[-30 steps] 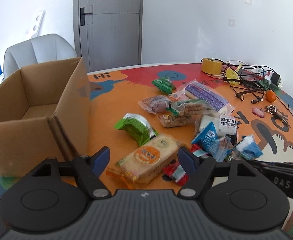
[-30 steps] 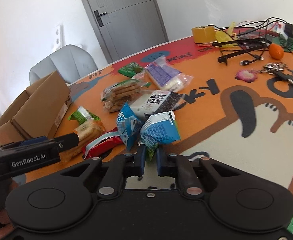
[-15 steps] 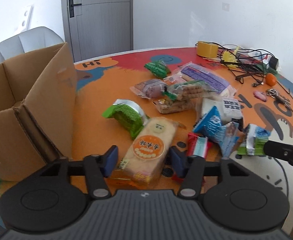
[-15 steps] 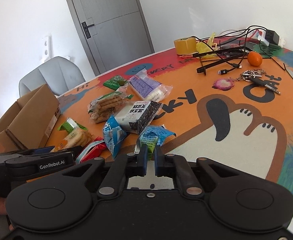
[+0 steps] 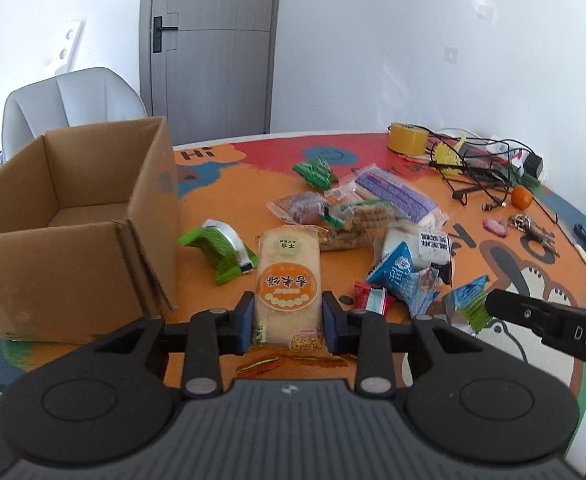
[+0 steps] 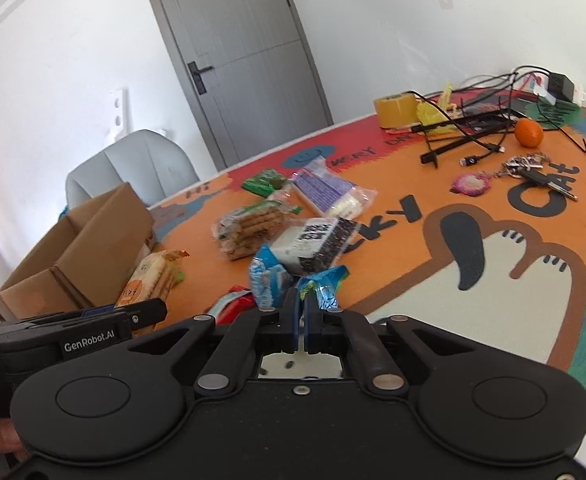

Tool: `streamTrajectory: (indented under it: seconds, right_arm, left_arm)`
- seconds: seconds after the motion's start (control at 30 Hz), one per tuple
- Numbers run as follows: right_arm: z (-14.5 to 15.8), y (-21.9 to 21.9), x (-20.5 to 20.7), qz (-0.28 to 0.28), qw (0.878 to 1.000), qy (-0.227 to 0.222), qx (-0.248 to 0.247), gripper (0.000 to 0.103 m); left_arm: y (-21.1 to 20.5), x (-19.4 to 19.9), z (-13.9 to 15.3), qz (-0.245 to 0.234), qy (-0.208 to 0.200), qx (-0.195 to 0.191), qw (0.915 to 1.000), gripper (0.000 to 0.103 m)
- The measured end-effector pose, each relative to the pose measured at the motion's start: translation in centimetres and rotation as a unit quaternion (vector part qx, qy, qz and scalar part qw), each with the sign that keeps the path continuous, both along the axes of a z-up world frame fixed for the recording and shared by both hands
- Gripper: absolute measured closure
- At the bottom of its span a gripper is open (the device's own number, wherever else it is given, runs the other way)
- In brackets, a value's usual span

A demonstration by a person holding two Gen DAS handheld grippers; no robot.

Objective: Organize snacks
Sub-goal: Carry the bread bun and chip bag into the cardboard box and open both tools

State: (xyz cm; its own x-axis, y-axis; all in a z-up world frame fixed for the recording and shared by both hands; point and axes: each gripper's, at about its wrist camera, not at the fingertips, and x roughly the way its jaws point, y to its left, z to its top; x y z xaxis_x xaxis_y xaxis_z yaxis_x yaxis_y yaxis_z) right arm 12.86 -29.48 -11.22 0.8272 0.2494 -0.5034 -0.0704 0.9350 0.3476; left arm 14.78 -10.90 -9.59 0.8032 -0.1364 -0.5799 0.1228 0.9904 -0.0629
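An open cardboard box (image 5: 73,248) stands at the table's left. My left gripper (image 5: 287,312) is closing its jaws on a cream rice-cracker packet with an orange label (image 5: 287,272); both blue pads press its sides just right of the box. In the right wrist view that packet (image 6: 149,276) juts up beside the box (image 6: 85,252). My right gripper (image 6: 301,308) is shut on the edge of a small blue snack packet (image 6: 325,284). From the left wrist view the same blue packet (image 5: 467,304) hangs at the tip of the right gripper (image 5: 493,304).
Loose snacks lie mid-table: a green packet (image 5: 221,248), biscuit packs (image 5: 353,216), a purple pack (image 5: 393,192), a black-and-white packet (image 6: 313,240). Tape roll (image 5: 407,142), cables (image 5: 481,168), an orange (image 5: 521,198) and keys (image 6: 533,168) sit at the far right. A grey chair (image 5: 69,100) stands behind the box.
The left jaws have closed from wide apart onto the rice-cracker packet, which now stands lengthwise between them. The right gripper kept hold of the blue packet and lifted it slightly.
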Motion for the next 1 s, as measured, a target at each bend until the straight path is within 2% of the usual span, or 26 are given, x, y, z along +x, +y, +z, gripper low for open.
streamTrajectory:
  seconds: [0.6, 1.0]
  right_arm:
    - [3.2, 3.1, -0.2, 0.048, 0.997, -0.051, 0.022, 0.101]
    - [6.7, 7.4, 2.0, 0.094, 0.991, -0.090, 0.037, 0.101]
  left_arm:
    - [3.3, -2.2, 5.1, 0.040, -0.060, -0.030, 0.9970, 0.070]
    - [7.7, -2.6, 8.0, 0.095, -0.094, -0.023, 0.9908, 0.070]
